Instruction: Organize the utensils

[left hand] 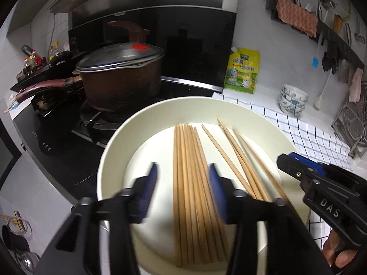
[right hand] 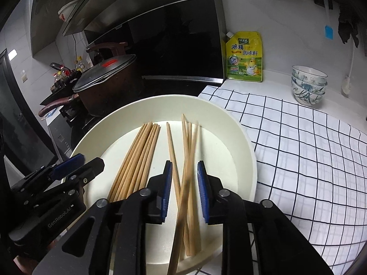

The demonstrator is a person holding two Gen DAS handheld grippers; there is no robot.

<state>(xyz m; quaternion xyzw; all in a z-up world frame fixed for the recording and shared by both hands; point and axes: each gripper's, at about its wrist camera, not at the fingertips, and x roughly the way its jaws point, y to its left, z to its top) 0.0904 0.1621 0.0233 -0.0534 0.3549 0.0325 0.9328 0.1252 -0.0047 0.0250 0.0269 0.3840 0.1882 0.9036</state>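
A cream plate (left hand: 114, 149) (right hand: 229, 119) holds wooden chopsticks. In the left wrist view a tidy bundle of several chopsticks (left hand: 190, 171) lies between the blue pads of my left gripper (left hand: 183, 178), which stands open, its left pad well clear of the wood. A few loose chopsticks (left hand: 236, 155) lie fanned to the right. In the right wrist view my right gripper (right hand: 184, 178) is open around those loose chopsticks (right hand: 189, 137), with gaps on both sides; one of them is blurred and tilted. Each gripper also shows in the other's view: right gripper (left hand: 296, 160), left gripper (right hand: 75, 167).
A lidded brown pot (left hand: 121, 80) sits on the black stove behind the plate. A yellow seasoning pouch (left hand: 243, 71) leans on the wall. Stacked patterned bowls (left hand: 292, 100) stand at the back right, beyond a checked cloth (right hand: 298, 149). A metal rack (left hand: 351, 126) is far right.
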